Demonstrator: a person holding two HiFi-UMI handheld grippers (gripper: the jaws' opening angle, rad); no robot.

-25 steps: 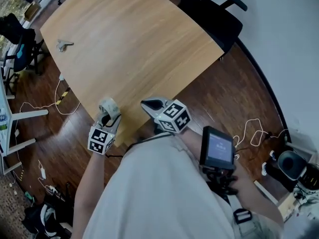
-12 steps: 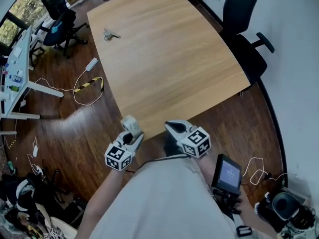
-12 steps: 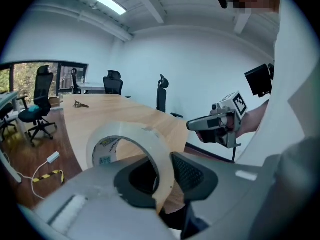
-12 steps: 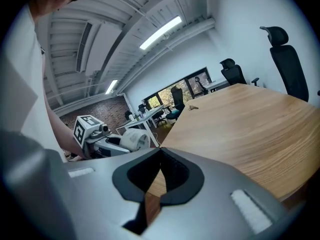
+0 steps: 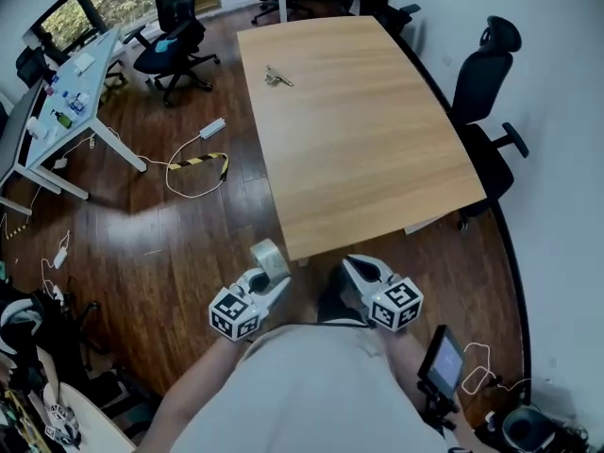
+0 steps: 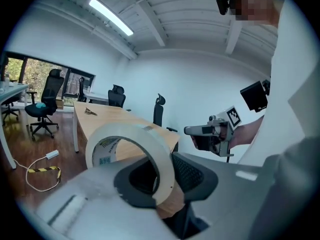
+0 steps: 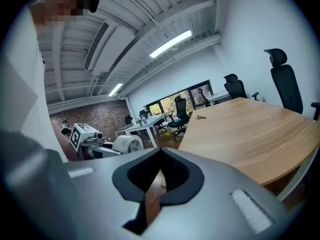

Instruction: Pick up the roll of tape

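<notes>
Both grippers have drawn back off the table's near edge and now sit below it in the head view, over the dark wood floor (image 5: 179,243). The left gripper's (image 5: 265,276) fingers are clamped on the roll of tape (image 5: 270,256), which stands on edge between them at lower centre of the frame, clear of the table (image 5: 363,149). The right gripper's (image 5: 354,265) fingers are pressed together with nothing between them, just right of the left one. Beyond, the wooden table runs toward upper centre, with a small metal object (image 5: 276,77) near its far end and a black office chair (image 5: 483,97) along its right side.
</notes>
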